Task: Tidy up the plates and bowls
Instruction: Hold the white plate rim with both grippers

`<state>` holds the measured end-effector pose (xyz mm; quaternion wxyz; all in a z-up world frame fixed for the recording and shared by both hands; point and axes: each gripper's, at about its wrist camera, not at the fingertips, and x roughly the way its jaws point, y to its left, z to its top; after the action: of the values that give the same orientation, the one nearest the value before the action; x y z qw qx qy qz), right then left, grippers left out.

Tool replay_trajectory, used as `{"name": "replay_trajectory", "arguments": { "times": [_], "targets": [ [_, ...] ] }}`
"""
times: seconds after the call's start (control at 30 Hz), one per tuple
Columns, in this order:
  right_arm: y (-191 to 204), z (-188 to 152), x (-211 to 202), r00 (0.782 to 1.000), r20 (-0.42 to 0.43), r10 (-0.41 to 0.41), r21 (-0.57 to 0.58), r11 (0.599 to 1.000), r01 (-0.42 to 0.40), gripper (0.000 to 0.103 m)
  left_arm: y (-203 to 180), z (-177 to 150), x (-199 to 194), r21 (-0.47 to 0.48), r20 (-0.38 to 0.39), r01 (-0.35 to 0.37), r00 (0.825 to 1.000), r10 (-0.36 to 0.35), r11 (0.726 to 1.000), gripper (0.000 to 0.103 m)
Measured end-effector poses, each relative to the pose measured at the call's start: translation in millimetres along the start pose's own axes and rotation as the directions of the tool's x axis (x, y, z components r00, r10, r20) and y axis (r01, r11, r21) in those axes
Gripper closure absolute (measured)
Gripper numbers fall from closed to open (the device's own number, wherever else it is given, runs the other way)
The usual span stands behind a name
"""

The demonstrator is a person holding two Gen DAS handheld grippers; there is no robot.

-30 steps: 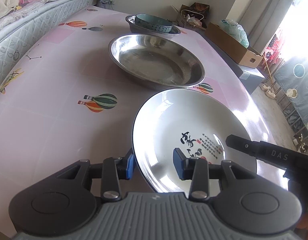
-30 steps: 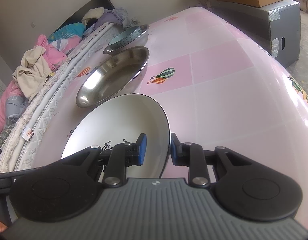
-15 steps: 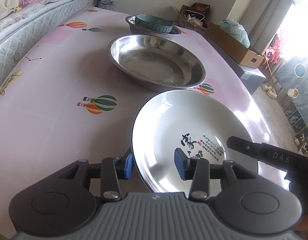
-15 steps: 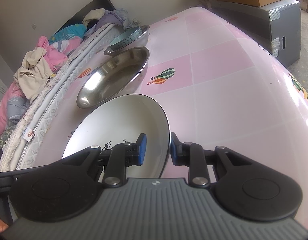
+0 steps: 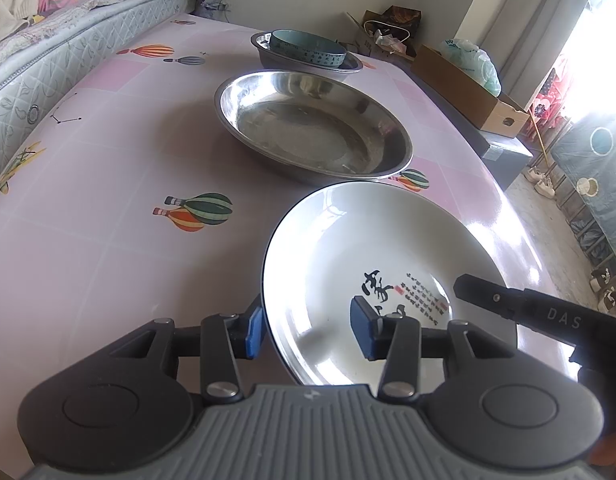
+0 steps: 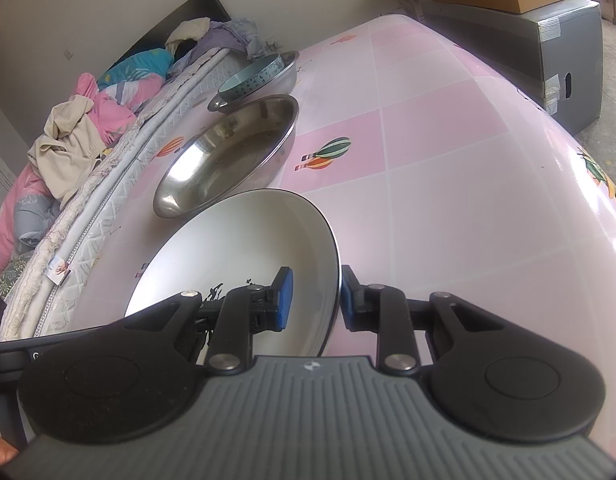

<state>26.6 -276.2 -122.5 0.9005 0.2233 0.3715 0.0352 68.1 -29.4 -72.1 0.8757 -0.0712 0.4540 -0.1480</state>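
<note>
A white plate with black writing and a dark rim is held between both grippers above the pink table. My left gripper straddles its near left rim, jaws wide. My right gripper straddles the plate's right rim, pads a little apart from it. A large steel basin sits just beyond the plate; it also shows in the right wrist view. Behind it a teal bowl rests inside a smaller steel bowl.
A mattress with heaped clothes runs along the table's left side. A cardboard box on a grey cabinet stands past the far right edge. The table edge drops off to the right.
Both grippers have carried the plate slightly forward, toward the large steel basin. Their hold on the plate looks unchanged.
</note>
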Motion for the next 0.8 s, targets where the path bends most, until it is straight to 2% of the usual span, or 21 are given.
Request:
{"name": "replay_trajectory", "arguments": {
  "times": [0.8],
  "targets": [
    [0.7, 1.9, -4.4, 1.000, -0.018, 0.000, -0.017, 1.000, -0.001, 0.079, -0.7, 2.5, 0.6, 0.000, 0.000, -0.002, 1.000, 0.002, 1.000, 0.057]
  ]
}}
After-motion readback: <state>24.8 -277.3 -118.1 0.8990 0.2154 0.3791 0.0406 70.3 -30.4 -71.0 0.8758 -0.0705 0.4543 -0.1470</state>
